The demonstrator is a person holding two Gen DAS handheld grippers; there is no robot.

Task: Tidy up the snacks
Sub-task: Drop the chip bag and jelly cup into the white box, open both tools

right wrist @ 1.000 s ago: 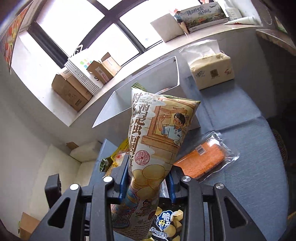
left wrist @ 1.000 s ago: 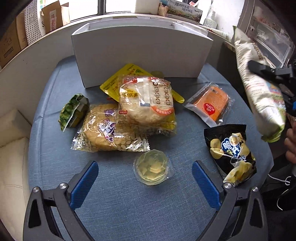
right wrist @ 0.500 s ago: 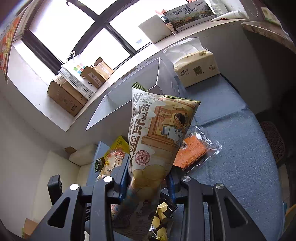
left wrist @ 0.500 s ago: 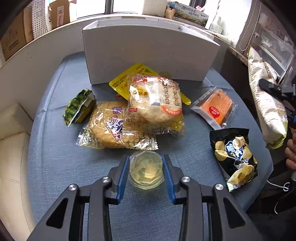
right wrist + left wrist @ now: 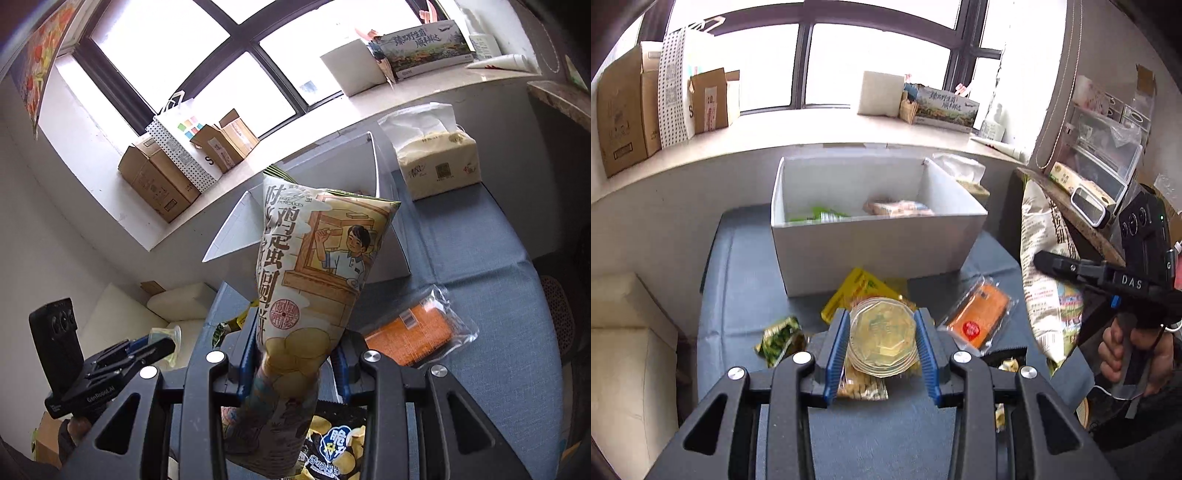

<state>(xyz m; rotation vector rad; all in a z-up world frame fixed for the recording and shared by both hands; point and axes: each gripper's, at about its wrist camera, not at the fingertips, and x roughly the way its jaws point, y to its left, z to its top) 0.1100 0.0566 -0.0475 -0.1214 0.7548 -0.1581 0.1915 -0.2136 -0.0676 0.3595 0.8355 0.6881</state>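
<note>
My left gripper (image 5: 882, 343) is shut on a clear jelly cup (image 5: 882, 341) with a gold lid and holds it above the blue table, short of the open white box (image 5: 871, 251). The box holds a green packet (image 5: 816, 216) and a pale packet (image 5: 897, 208). My right gripper (image 5: 291, 365) is shut on a tall egg pancake bag (image 5: 306, 280), held upright at the table's right side; the bag also shows in the left wrist view (image 5: 1049, 280). The left gripper and its cup show in the right wrist view (image 5: 162, 341).
On the table lie an orange packet (image 5: 979, 317), a yellow packet (image 5: 860, 291), a small green packet (image 5: 779, 338) and a black chip bag (image 5: 332, 443). A tissue pack (image 5: 439, 166) stands right of the box. Cardboard boxes (image 5: 624, 114) line the windowsill.
My left gripper closed on the jelly cup and lifted it off the table, tilting up toward the box. My right gripper kept holding the pancake bag, nearly still.
</note>
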